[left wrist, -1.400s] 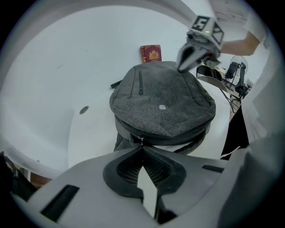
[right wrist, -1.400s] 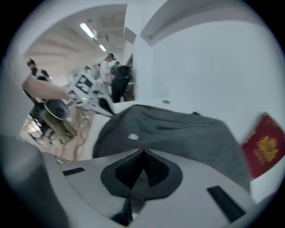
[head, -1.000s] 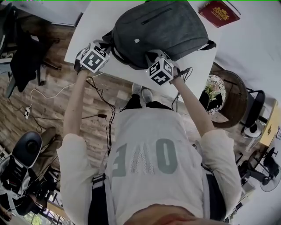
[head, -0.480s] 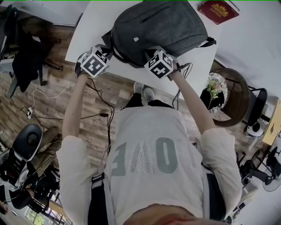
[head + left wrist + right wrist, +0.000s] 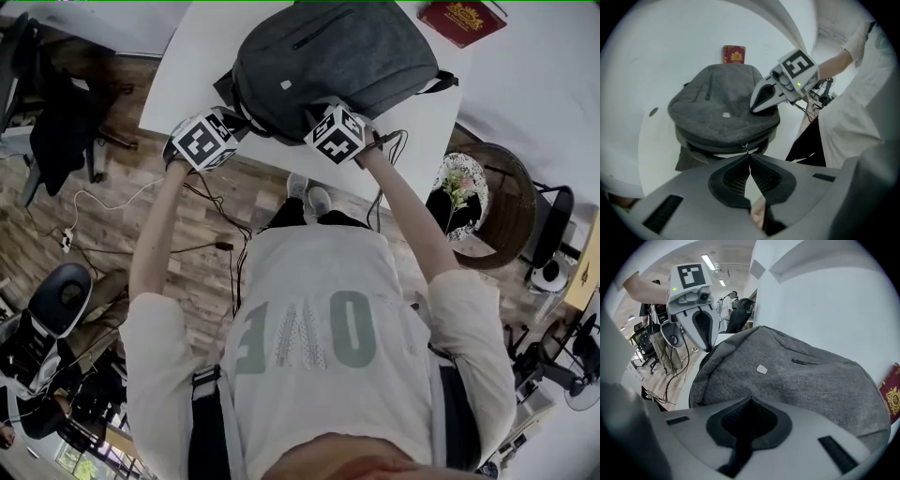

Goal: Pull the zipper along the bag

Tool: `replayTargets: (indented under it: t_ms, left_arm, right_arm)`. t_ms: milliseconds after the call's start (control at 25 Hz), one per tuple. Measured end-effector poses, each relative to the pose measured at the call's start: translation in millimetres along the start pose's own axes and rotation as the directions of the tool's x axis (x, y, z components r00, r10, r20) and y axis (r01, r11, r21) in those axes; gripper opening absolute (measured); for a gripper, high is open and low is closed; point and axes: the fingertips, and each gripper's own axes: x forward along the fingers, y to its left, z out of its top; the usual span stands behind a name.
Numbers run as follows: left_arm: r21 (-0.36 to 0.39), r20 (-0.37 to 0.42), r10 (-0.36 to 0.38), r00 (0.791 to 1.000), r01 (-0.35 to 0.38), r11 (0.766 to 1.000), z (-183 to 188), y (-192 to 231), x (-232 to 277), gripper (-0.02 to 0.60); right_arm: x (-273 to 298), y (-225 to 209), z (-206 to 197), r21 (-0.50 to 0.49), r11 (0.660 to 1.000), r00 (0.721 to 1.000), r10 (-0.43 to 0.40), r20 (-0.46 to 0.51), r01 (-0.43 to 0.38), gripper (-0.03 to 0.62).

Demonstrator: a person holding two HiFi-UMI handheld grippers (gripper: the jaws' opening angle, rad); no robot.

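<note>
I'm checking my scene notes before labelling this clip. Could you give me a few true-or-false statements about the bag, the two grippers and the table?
1. The grey fabric backpack lies on the white table. True.
2. The left gripper is wide open. False: its jaws are closed on the small metal zipper pull.
3. The dark red booklet lies on top of the backpack. False: it lies on the table, apart from the backpack.
4. The right gripper has its jaws together against the backpack's fabric. True.
</note>
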Motion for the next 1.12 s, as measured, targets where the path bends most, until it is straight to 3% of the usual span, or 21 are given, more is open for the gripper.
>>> replayTargets:
  t_ms: [80,160,360,560,760,1000,1120]
  left_arm:
    - [0.083,-0.041,-0.007,0.999,0.01,0.996,4.5,-12.3,7.3,0.028]
    - [0.097,-0.042,-0.015,0.999,0.019,0.995,7.8,-18.1,10.5,0.028]
    - [-0.076,0.053,-0.125,0.991,0.128,0.989,16.3,-33.8,10.6,0.028]
    - [-0.04,0.017,-0.135,0.991,0.135,0.99,22.3,-47.7,18.4,0.028]
    - [-0.105,0.065,-0.165,0.984,0.172,0.98,31.6,-68.0,28.3,0.029]
    - [-0.117,0.085,-0.2,0.976,0.209,0.971,51.3,-98.1,53.8,0.029]
    - [-0.173,0.128,-0.186,0.974,0.207,0.963,60.2,-102.1,66.7,0.029]
  right_arm:
    - [0.6,-0.5,-0.1,0.01,1.0,1.0,0.008,-0.004,-0.008,0.026]
    - [0.7,-0.1,-0.4,0.016,1.0,1.0,0.013,-0.005,-0.013,0.026]
    - [1.2,-0.3,-0.1,0.025,0.999,1.0,0.021,-0.006,-0.021,0.026]
    - [0.3,0.4,1.0,0.03,0.999,1.0,0.023,-0.003,-0.023,0.026]
    - [0.2,0.5,1.4,0.029,0.999,1.0,0.021,0.002,-0.021,0.026]
    - [0.6,-0.5,0.2,0.028,0.999,1.0,0.015,0.009,-0.015,0.026]
    - [0.9,-0.4,0.6,0.035,0.999,1.0,0.012,0.007,-0.012,0.026]
